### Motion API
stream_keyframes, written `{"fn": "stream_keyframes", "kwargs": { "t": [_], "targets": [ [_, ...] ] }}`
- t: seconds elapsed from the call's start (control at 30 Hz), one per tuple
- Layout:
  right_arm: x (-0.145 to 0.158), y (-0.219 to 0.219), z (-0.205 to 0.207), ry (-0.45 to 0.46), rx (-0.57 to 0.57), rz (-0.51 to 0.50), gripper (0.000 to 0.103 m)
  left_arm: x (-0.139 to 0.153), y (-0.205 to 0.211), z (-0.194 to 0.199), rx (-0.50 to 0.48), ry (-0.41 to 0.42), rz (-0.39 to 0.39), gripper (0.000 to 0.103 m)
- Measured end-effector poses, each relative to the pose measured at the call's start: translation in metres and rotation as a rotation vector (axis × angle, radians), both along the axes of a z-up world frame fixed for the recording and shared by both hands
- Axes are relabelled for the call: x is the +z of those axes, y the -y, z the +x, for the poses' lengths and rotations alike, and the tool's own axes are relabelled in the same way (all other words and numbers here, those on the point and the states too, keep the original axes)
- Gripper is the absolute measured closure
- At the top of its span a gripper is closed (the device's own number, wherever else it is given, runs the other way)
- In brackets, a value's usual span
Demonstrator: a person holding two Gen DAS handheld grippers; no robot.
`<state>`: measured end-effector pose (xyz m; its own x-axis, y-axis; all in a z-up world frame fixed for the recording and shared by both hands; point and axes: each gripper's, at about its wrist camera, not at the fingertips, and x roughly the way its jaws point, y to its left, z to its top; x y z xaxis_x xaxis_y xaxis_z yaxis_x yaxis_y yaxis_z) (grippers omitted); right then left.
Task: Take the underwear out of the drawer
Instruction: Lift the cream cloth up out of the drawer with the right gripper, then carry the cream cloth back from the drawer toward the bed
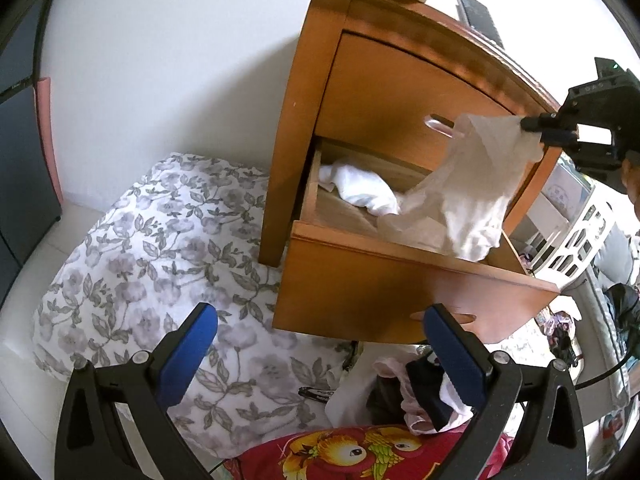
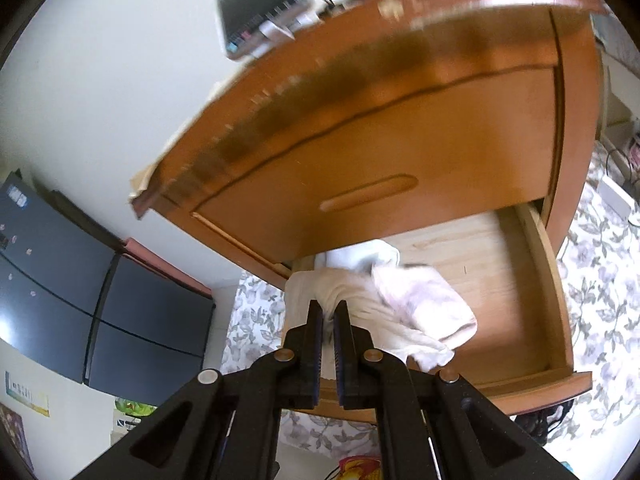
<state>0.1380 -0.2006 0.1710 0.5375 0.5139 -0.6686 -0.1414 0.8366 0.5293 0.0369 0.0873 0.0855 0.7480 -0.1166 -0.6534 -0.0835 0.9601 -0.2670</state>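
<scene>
A wooden nightstand [image 1: 384, 80] has its lower drawer [image 1: 400, 280] pulled out. My right gripper [image 2: 328, 312] is shut on a pale cream piece of underwear [image 2: 400, 304] and holds it above the drawer [image 2: 540, 280]. From the left wrist view that gripper [image 1: 528, 126] comes in from the right, and the underwear [image 1: 476, 184] hangs from it down over the drawer. A white garment [image 1: 360, 188] lies at the back of the drawer. My left gripper [image 1: 320, 332] stands open below the drawer front, holding nothing.
A floral bedsheet [image 1: 160, 260] covers the floor left of the nightstand. A heap of clothes [image 1: 420, 396] and a red patterned cloth [image 1: 360, 452] lie under the drawer front. A white basket [image 1: 580, 236] stands at the right. A dark cabinet [image 2: 100, 300] is at the left.
</scene>
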Motion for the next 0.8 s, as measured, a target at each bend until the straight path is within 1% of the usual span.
{"fn": "stream_keyframes", "kwargs": {
  "t": [0.37, 0.57, 0.8],
  "targets": [
    [0.054, 0.026, -0.043, 0.173, 0.003, -0.055, 0.097, 0.017, 0.019, -0.017, -0.028, 0.037, 0.031, 0.000],
    [0.078, 0.045, -0.066, 0.237, 0.005, -0.070, 0.097, 0.027, 0.030, -0.026, -0.038, 0.052, 0.053, 0.000],
    [0.092, 0.065, -0.092, 0.281, 0.003, -0.081, 0.097, 0.036, 0.042, -0.036, -0.050, 0.069, 0.078, 0.000]
  ]
}}
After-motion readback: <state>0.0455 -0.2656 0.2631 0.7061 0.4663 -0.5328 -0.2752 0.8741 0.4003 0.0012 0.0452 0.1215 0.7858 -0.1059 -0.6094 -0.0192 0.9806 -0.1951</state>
